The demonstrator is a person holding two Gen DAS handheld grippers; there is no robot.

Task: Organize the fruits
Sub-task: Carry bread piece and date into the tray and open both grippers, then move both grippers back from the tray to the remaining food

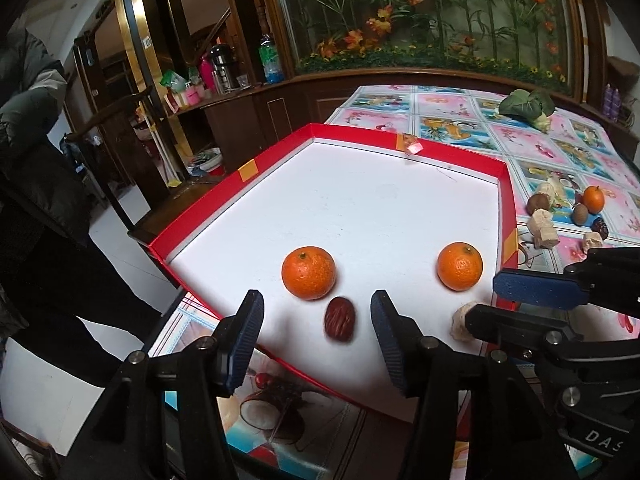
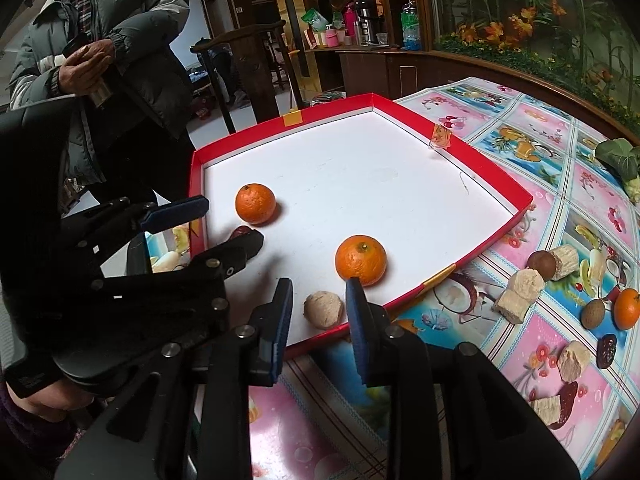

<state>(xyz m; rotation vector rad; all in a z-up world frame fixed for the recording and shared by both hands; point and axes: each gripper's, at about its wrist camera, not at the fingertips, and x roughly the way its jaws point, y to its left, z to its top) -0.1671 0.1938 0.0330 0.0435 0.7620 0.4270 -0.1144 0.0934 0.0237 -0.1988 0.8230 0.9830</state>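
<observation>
Left fingers: your left gripper (image 1: 317,330) stands spread, its blue pads clear of the fruit; nothing is pinched.
Red date: the red date (image 1: 339,318) lies on the tray floor between your left fingers, touching neither, near the tray's near edge.
Right fingers: your right gripper (image 2: 319,312) is parted just wider than the fruit; the pads do not press on it.
Pale lump: the pale lump (image 2: 323,309), rough and beige, rests between your right fingers, inside the tray at its near edge.
Tray: the red tray (image 1: 507,184) with a white floor sits on the table, its left corner overhanging the table's left edge. Orange tape patches mark its walls.
Tray contents: two fruits besides the date and the lump. The left orange (image 1: 308,273) sits just beyond the date; the right orange (image 1: 460,266) sits just beyond the pale lump, near the tray's right wall.
Writing: on your right gripper's body, seen from the left camera, you can read only "DAS"; the rest is cut off.
Table: the table (image 2: 532,152) wears a pink and blue fruit-print cloth.
Loose pile: right of the tray, near the table's right edge, lie a small orange (image 2: 627,308), brown round fruits, more pale chunks and dark dates.
Far edge: a leafy green vegetable (image 1: 527,106) lies toward the table's far right corner.
Bystander: a person in a grey puffer jacket (image 2: 120,40) stands past the table's left edge, holding a flask.
</observation>
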